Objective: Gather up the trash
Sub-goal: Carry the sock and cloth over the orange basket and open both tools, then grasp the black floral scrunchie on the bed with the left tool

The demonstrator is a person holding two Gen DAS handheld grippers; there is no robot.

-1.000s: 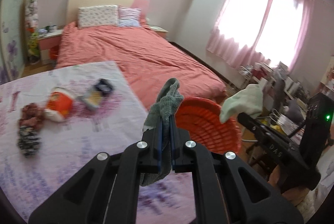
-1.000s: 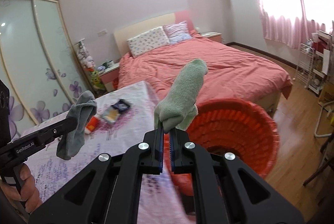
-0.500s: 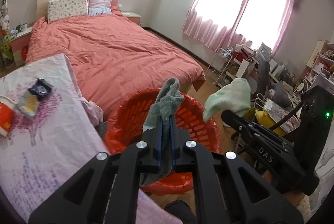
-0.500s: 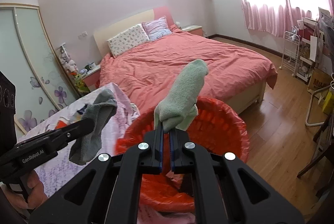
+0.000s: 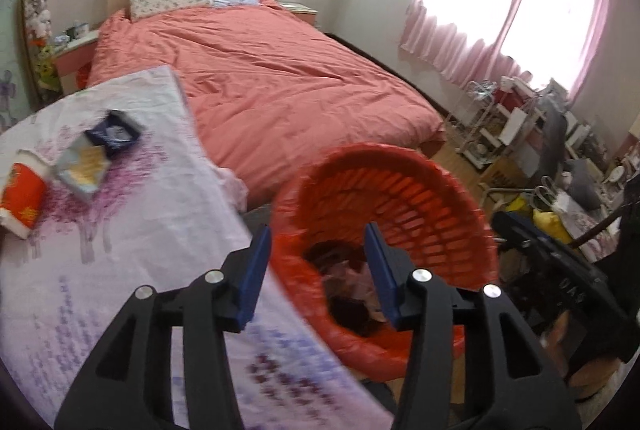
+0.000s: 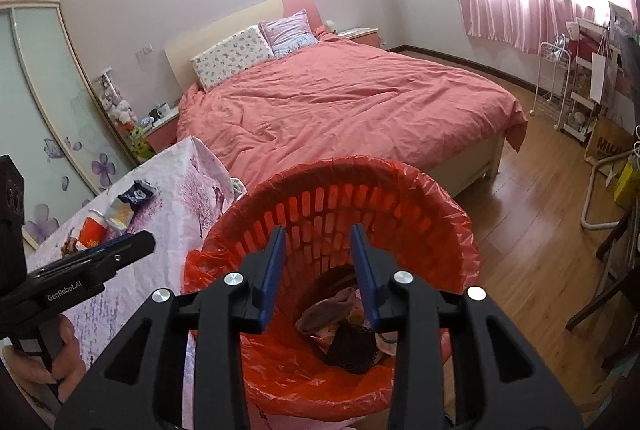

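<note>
An orange slotted basket (image 5: 420, 197) (image 6: 320, 205) lined with an orange bag stands beside the table. It holds crumpled cloth and dark items (image 6: 344, 334). My left gripper (image 5: 318, 262) is open and empty above the basket's near rim. My right gripper (image 6: 318, 262) is open and empty over the basket's mouth. On the floral tablecloth (image 5: 132, 230) lie a red paper cup (image 5: 22, 193) (image 6: 90, 230), a yellow packet (image 5: 84, 161) (image 6: 120, 214) and a dark blue wrapper (image 5: 114, 133) (image 6: 136, 193).
A bed with a salmon cover (image 5: 280, 77) lies behind the table and basket. A wire rack and cluttered shelves (image 5: 520, 121) stand at the right under pink curtains. Wood floor (image 6: 528, 230) lies right of the basket.
Both grippers opened and let go of their socks, grey from the left and green from the right; the socks are no longer in the jaws. Both grippers stay over the basket.
</note>
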